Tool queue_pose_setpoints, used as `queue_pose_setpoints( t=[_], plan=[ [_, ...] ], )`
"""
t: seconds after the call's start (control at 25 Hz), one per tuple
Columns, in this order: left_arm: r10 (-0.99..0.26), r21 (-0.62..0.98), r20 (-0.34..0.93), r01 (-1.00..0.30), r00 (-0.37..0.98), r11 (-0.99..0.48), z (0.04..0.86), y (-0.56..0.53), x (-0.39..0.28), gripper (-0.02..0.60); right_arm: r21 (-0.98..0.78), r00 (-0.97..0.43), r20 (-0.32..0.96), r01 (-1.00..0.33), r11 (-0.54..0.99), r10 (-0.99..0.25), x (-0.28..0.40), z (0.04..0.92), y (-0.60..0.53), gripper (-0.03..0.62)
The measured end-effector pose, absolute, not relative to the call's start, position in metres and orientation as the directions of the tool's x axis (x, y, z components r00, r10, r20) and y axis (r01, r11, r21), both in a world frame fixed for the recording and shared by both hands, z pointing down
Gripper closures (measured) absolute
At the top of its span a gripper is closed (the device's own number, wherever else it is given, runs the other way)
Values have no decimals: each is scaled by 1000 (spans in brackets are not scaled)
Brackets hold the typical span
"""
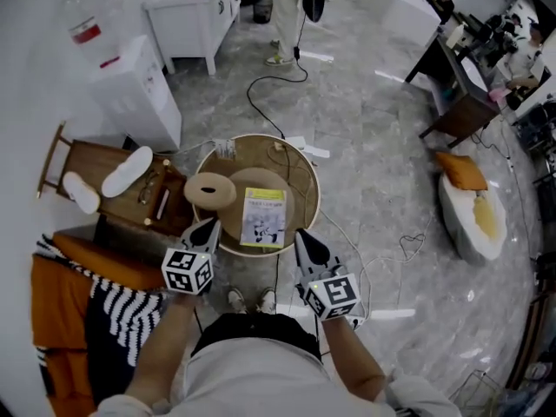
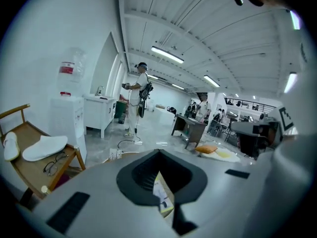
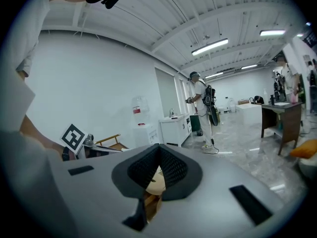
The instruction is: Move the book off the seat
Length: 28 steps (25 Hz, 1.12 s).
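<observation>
A thin book [image 1: 263,217] with a yellow-green and white cover lies flat on the round wicker seat [image 1: 304,177] in the head view. A tan round cushion [image 1: 209,189] sits on the seat's left part. My left gripper [image 1: 211,224] hovers shut and empty over the seat's near-left edge, just left of the book. My right gripper [image 1: 301,234] is shut too, off the book's near-right corner, holding nothing. In the left gripper view the closed gripper [image 2: 159,152] frames a sliver of the book [image 2: 162,198]. The right gripper [image 3: 159,147] in its own view shows tan cushion [image 3: 154,178] behind it.
A wooden chair [image 1: 102,165] with white slippers and glasses stands left of the seat, above an orange and striped blanket [image 1: 87,307]. White cabinets [image 1: 139,94] line the back left. Cables [image 1: 269,94] run across the marble floor. A beanbag [image 1: 473,211] lies right; a person [image 2: 138,98] stands beyond.
</observation>
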State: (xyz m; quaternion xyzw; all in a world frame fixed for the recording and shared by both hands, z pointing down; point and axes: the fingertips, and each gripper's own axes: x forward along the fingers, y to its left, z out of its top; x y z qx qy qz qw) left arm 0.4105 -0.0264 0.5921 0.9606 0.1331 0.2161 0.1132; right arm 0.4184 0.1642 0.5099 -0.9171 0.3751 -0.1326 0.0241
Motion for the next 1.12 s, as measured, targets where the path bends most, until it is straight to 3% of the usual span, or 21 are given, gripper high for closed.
queue_pose_setpoints(
  t=[0.6,1.12],
  plan=[
    [281,155,131,260,951,-953,461,-40,397,565,-59,755,125,-642,-765,-643,442,451,197,572],
    [210,111,-52,215,976,-970,382,-69,366,565,-1,781,-1,-624,-781,-624,430,384,228,572]
  ],
)
